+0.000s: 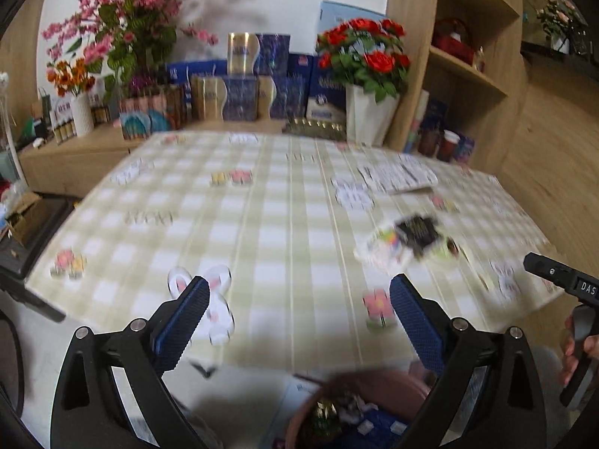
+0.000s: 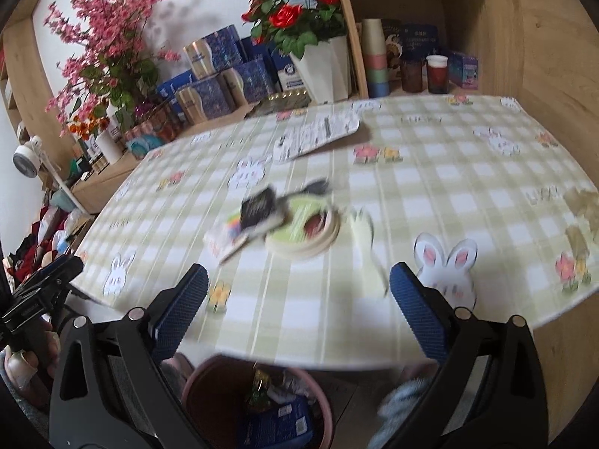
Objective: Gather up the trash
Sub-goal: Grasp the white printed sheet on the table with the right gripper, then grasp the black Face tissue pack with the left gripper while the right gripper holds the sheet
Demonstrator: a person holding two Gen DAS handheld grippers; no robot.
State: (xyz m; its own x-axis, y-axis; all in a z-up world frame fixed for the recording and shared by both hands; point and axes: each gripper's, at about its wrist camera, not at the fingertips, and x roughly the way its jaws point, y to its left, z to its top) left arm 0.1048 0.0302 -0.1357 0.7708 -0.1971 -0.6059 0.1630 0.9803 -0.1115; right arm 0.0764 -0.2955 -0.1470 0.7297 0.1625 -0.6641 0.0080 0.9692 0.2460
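While both cameras were pretty smeared, the nearest stuff was still readable. The left gripper (image 1: 299, 299) was spread wide with nothing between its blue pads, and the right gripper (image 2: 299, 292) was equally released and empty. Right below them, off the near table edge, sat the brownish trash bin (image 2: 194, 385), already holding a blue packet (image 2: 277, 422) and some crumpled wrappers. The right wrist view showed most of the bin's mouth, while the left one only caught a slice of it between its fingers.

The right view also caught the left gripper's body at its left edge, and the left view showed the right gripper's black tip and the hand (image 1: 576, 344) on its handle at the far right.

On the checked table (image 2: 430, 194), the leftover trash was a blurry pile mid-table: a black wrapper (image 2: 258, 207) on a white leaflet (image 2: 224, 237), touching a round green lid (image 2: 303, 230), with a pale strip (image 2: 365, 232) just beside it. A flat white sheet (image 2: 318, 133) lay further back. The near strip of cloth and the whole left half of the table were bare.

Past the far edge stood blue boxes (image 1: 239, 93), red roses in a white pot (image 1: 368, 112), pink blossoms (image 1: 131, 11) and wooden shelves (image 1: 468, 37).
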